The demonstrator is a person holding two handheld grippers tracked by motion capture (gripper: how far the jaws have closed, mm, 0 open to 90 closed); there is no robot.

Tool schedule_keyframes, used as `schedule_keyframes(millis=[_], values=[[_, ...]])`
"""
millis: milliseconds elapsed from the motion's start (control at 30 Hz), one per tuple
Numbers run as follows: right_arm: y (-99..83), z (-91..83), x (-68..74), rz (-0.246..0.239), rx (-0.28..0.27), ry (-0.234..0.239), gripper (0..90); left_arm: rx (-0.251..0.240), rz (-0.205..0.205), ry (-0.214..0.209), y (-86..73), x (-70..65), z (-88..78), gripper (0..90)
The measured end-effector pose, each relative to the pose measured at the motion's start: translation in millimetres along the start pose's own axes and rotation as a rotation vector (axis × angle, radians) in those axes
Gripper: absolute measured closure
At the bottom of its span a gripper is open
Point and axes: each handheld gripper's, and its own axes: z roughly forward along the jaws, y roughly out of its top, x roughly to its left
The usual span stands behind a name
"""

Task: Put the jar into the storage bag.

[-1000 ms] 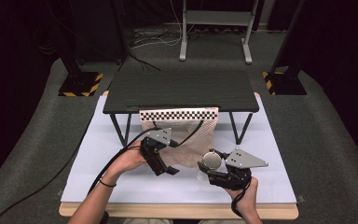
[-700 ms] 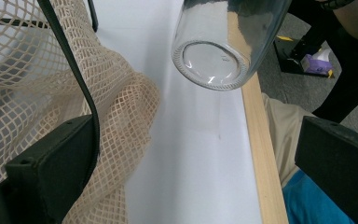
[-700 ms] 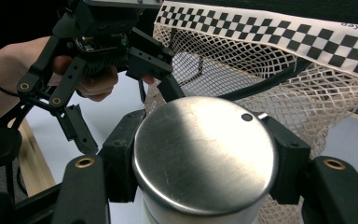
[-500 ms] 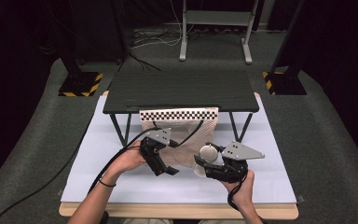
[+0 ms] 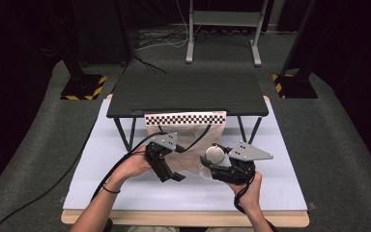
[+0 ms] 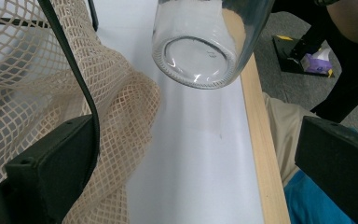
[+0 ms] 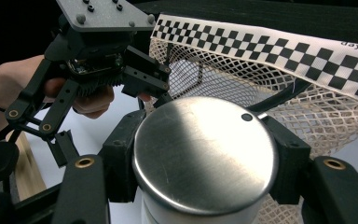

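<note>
Right gripper (image 7: 205,186) is clamped on a glass jar (image 6: 200,42), jaws pressed vs. the sides just under its steel lid (image 7: 205,154). In the high view the jar (image 5: 212,162) sits in that gripper, lid up, tilted a bit, lifted off the white sheet and just beside the net's lower edge. From the left gripper view you look at the jar's clear bottom hanging in the air, nothing under it but the sheet.

Left gripper (image 5: 171,174) has its jaws spread wide w/ nothing pinched betw. them. The mesh bag (image 5: 188,145) lies bunched vs. its one jaw in its own view, touching or nearly, can't tell if it's hooked. One of the black cables crosses in front of the net there.

The mesh bag (image 7: 279,88) hangs by its checkered band (image 7: 279,42) from the front edge of the black rack (image 5: 188,92), draping down onto the table (image 5: 101,193).

How far along, as I judge it: looks like the jar is meant to go into the bag. Pick-up is done, jar's carried right up to the net. Not done: the bag mouth isn't held open yet, jar is still outside the mesh, and the release is still to come. Roughly halfway, I'd say. Left side needs to grab & spread the net first.
</note>
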Motion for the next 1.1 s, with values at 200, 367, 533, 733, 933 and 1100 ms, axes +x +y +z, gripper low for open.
schedule_keyframes(millis=[200, 367, 533, 733, 933, 1100], values=[[3.2, 1.9, -1.7, 0.005, -0.010, -0.003, 39.2, -0.002, 0.004, -0.003, 0.3, -0.6, -0.8, 0.0], [5.0, 7.6, -2.4, 0.002, -0.004, 0.004, 39.2, -0.012, 0.001, -0.014, -0.1, -0.1, -1.4, 0.0], [8.9, 11.3, -3.4, 0.003, -0.003, 0.012, 39.2, -0.003, 0.007, -0.005, 0.1, -0.1, -0.6, 0.0], [16.6, 11.7, -5.5, -0.003, -0.011, 0.009, 39.2, 0.000, 0.006, -0.001, -0.1, 0.0, 0.0, 0.0], [24.8, 11.3, -5.4, -0.012, -0.022, 0.005, 39.2, -0.002, 0.005, -0.003, 0.0, -0.2, -0.4, 0.0], [30.5, 11.5, -7.0, -0.010, -0.034, 0.001, 39.2, -0.003, 0.006, -0.003, -0.1, -0.2, -0.3, 0.0]])
